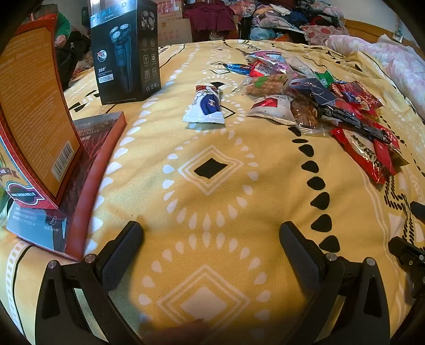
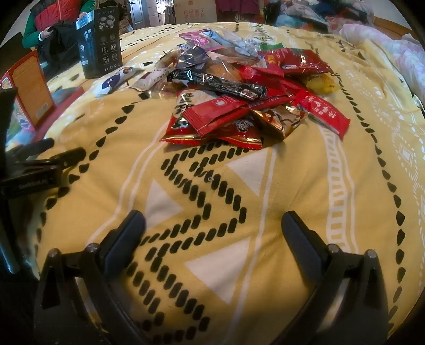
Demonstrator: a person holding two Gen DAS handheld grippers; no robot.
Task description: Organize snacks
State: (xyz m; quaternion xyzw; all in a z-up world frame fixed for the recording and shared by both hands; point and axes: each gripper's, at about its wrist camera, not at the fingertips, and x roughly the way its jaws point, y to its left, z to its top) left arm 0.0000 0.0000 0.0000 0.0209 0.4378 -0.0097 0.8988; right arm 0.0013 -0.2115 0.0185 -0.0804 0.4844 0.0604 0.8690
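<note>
1. A heap of snack packets (image 2: 239, 87) lies on a yellow patterned blanket (image 2: 265, 212), the wrappers overlapping one another: red ones, clear ones and a long black bar wrapper (image 2: 217, 85) across the top.
2. At the near edge of the heap a large red packet (image 2: 212, 130) lies flat with smaller red sachets on it.
3. A white and blue packet (image 1: 205, 104) lies alone on the blanket, apart from the heap and to its left in the left wrist view.
4. The right gripper (image 2: 212, 233) hangs over bare blanket short of the heap, angled down, its two fingers spread wide with nothing between them.
5. The left gripper (image 1: 211, 241) hangs over bare blanket as well, angled down, fingers spread wide and empty, the lone packet well ahead of it.
6. A black shaver box (image 1: 124, 50) stands upright on the blanket beyond the lone packet.
7. At the left edge an orange and red box (image 1: 37, 111) stands upright on a flat dark red box (image 1: 93, 169).
8. Beyond the blanket lies a pile of clothes (image 1: 287, 16), and a person in a green sleeve (image 2: 30, 34) is at the far left.
</note>
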